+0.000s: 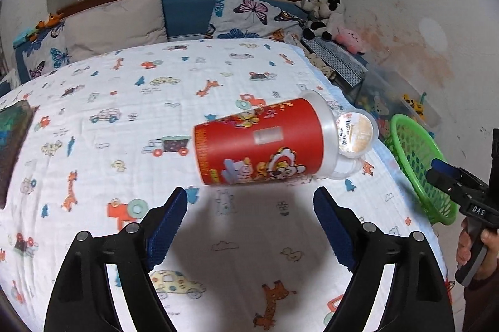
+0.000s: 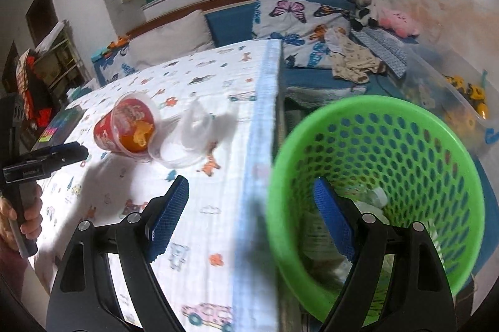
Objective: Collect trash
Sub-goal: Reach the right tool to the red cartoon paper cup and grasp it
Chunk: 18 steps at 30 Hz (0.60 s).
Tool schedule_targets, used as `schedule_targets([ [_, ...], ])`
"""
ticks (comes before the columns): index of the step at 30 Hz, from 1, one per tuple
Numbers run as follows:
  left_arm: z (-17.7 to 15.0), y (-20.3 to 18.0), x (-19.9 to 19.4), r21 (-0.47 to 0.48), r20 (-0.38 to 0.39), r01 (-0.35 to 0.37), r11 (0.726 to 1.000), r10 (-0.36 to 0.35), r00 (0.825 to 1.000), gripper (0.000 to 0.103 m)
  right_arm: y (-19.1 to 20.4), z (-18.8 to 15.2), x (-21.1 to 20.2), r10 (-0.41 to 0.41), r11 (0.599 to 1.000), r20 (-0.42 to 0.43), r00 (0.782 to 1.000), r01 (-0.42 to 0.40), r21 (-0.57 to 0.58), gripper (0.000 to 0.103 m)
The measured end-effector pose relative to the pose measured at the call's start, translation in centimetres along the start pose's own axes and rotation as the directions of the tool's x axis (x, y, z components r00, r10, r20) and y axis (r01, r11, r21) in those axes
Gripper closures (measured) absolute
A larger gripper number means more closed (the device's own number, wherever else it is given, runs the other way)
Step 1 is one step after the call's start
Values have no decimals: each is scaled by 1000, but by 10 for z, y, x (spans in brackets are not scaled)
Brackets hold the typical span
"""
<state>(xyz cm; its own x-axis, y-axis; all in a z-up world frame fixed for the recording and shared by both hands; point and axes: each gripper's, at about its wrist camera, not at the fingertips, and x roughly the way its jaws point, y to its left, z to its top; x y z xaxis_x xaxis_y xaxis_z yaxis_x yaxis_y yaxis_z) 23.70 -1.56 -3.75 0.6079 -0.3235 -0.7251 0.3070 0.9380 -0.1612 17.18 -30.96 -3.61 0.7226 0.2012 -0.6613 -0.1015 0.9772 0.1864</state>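
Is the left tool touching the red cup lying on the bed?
Apart. The left wrist view shows the left tool open, with bare blanket between its fingertips and the red cup.

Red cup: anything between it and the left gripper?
Nothing: only bare blanket separates the open left gripper from the red cup, clearest in the left wrist view.

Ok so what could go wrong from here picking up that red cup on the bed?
1. The red cup lies on its side with orange residue inside; tilting it could soil the blanket.
2. The small clear cup rests against its rim and may roll away.
3. The green basket sits tilted off the bed's edge, so a drop might miss.
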Motion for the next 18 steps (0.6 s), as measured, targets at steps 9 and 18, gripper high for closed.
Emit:
schedule_targets([
  [9,-14,32,-28,-74,22,-40,996,41,999,18,57,35,18,81,978,-68,994,-92,-187,21],
  [18,-43,72,-58,-158,24,-99,983,104,994,18,156,73,46,107,817,-184,977,-192,-544,21],
])
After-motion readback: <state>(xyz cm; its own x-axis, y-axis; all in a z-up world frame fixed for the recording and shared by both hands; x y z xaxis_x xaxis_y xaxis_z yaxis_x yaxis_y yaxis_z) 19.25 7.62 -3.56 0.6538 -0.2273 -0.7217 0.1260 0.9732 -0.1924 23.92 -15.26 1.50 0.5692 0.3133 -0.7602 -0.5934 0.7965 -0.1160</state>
